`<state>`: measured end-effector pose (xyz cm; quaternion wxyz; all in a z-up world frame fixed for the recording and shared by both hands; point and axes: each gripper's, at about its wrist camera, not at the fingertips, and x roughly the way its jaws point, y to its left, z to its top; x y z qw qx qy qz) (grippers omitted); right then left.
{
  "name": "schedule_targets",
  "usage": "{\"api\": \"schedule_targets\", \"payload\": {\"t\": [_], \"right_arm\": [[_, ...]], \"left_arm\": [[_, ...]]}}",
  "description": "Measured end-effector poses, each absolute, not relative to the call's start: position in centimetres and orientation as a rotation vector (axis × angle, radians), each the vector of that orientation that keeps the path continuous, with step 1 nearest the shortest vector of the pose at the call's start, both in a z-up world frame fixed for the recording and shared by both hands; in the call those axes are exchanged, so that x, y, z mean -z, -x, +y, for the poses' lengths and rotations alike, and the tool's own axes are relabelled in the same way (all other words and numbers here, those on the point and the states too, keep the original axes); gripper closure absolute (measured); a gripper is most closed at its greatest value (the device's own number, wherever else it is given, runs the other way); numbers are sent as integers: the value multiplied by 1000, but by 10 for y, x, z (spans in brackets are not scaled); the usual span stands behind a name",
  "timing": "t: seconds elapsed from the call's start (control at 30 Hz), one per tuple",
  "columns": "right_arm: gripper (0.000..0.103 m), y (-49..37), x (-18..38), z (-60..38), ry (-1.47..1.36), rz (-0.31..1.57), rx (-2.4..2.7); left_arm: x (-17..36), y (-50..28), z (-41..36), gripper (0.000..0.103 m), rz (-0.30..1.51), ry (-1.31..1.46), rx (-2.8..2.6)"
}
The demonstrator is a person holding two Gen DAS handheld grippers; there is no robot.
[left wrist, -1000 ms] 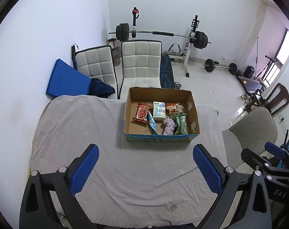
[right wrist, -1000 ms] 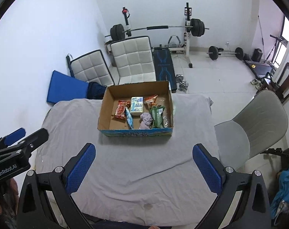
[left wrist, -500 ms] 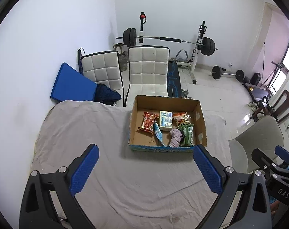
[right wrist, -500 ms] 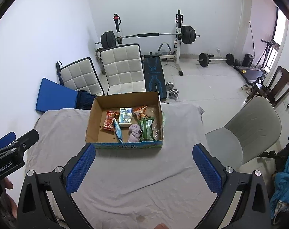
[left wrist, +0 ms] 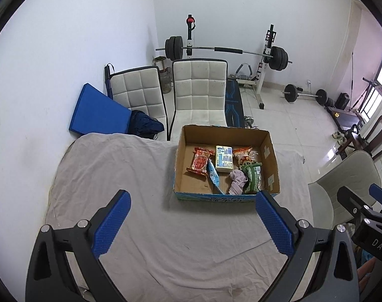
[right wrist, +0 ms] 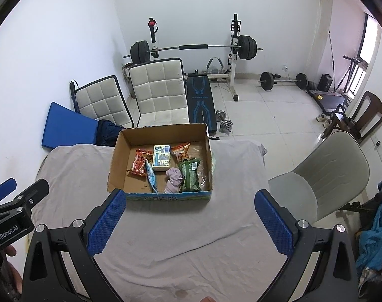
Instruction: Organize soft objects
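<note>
A cardboard box [left wrist: 271,168] [right wrist: 116,166] stands on the cloth-covered table. In it lie a red snack packet [left wrist: 200,161] [right wrist: 140,163], a white and blue pack [left wrist: 224,158] [right wrist: 161,158], a blue sachet [left wrist: 213,176], an orange packet [left wrist: 243,154], a green packet [left wrist: 252,179] [right wrist: 189,175] and a pink cloth [left wrist: 237,181] [right wrist: 174,179]. My left gripper [left wrist: 193,225] is open and empty, above the table in front of the box. My right gripper [right wrist: 189,224] is open and empty too, in front of the box.
The table carries a grey cloth [left wrist: 110,176] [right wrist: 231,226]. Two white chairs [left wrist: 199,95] and a blue mat [left wrist: 97,110] stand behind it. A grey chair [right wrist: 324,173] is at the right. A barbell rack [right wrist: 191,47] is at the far wall.
Both grippers have risen and pulled back a little, so the box sits lower and smaller in view. Both stay open and empty. The box contents have not moved.
</note>
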<state>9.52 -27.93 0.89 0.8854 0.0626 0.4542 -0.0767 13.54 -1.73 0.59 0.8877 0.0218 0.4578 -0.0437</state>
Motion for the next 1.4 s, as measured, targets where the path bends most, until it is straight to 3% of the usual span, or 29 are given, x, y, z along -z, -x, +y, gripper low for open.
{"api": "schedule_targets", "payload": {"t": [1.4], "right_arm": [[0,-95,-14,-279,-97,947,152]], "left_arm": [[-3,-138,-17,2,960,-67,119]]}}
